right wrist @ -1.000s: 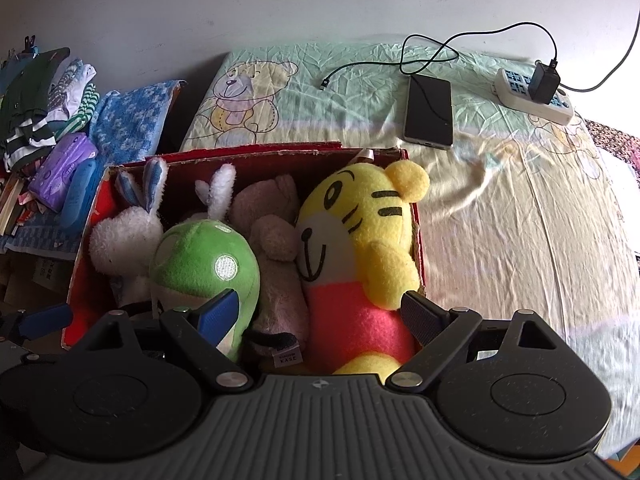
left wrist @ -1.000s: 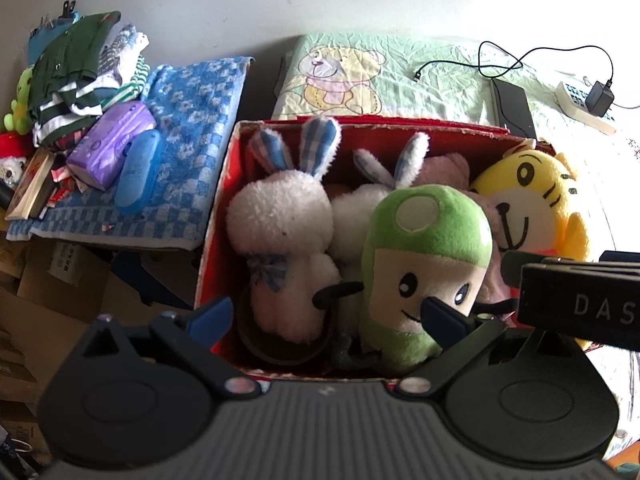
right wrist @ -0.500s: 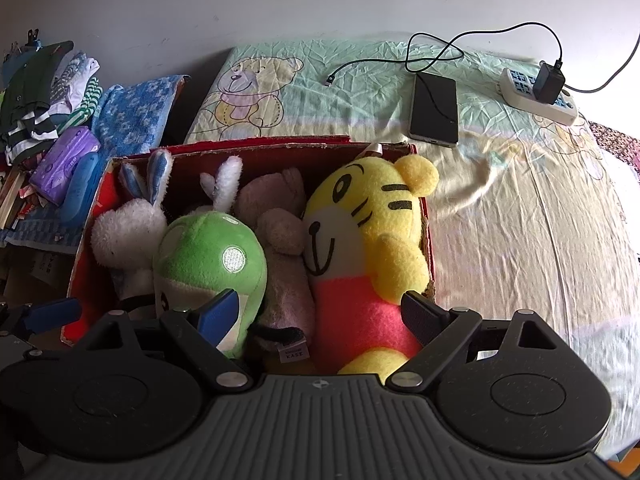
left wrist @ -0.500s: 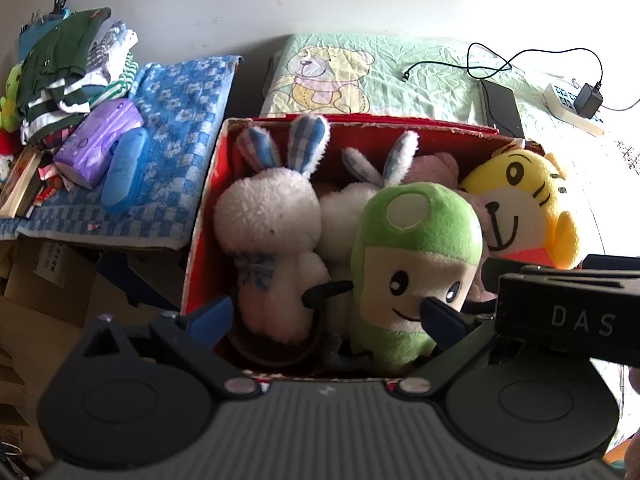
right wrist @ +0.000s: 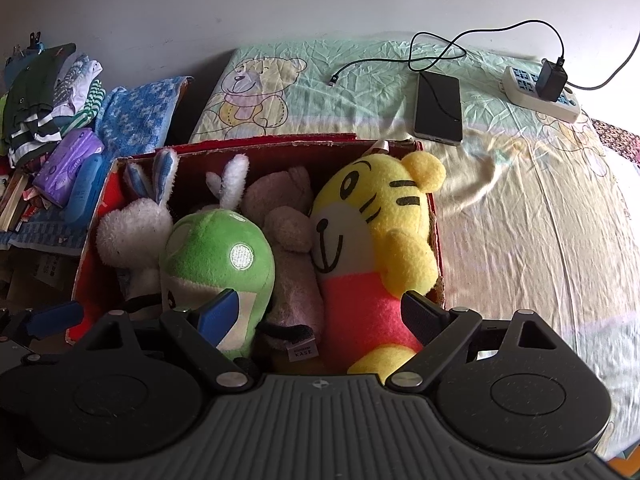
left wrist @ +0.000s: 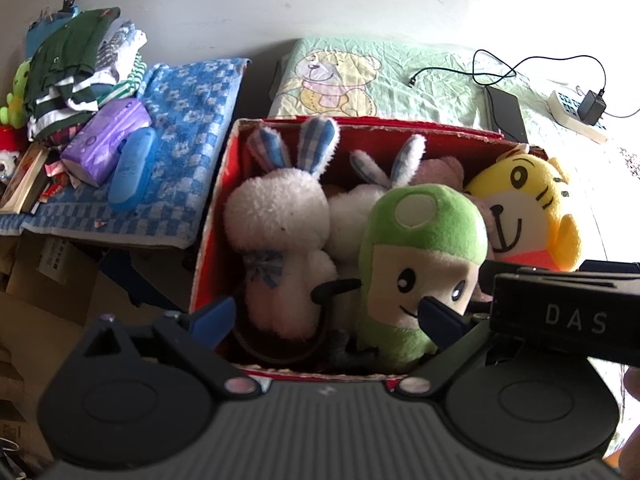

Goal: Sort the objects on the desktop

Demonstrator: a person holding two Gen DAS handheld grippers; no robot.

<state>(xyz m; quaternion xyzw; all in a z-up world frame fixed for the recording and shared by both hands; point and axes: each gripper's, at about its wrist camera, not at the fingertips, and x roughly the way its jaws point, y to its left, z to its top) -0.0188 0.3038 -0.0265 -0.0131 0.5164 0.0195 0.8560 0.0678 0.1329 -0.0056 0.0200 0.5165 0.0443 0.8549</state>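
At the far left, a heap of folded clothes (left wrist: 76, 64) sits on a blue checked towel (left wrist: 188, 120), with one purple packet (left wrist: 106, 144) and one blue case (left wrist: 132, 168) just beside it. To the right of that, the red box (right wrist: 96, 236) stands against the bed (right wrist: 540, 220), packed with plush toys. I count five: a white rabbit (left wrist: 276, 216) at the left wall, a second white rabbit (left wrist: 372, 200) behind, a green mushroom toy (left wrist: 420, 264) near the front, a pink toy (right wrist: 288, 232) wedged in the middle, and a yellow tiger (right wrist: 380, 240) against the right wall.

The left tongs (left wrist: 324, 316) hang over the near edge of the box, spread apart and empty, with the white rabbit and the green toy between their tips. The right tongs (right wrist: 320, 316) are likewise apart and empty, over the pink toy and the tiger's lower body.

The toys are jammed tightly, so pulling one could drag a neighbour out or tip the light box. The two tools also sit close together and could collide. A dark loop (left wrist: 280, 344) under the rabbit might snag a tip.

Farther right on the bed lie one phone (right wrist: 438, 108), one loose cable (right wrist: 440, 52) and one power strip (right wrist: 540, 96) carrying one charger.
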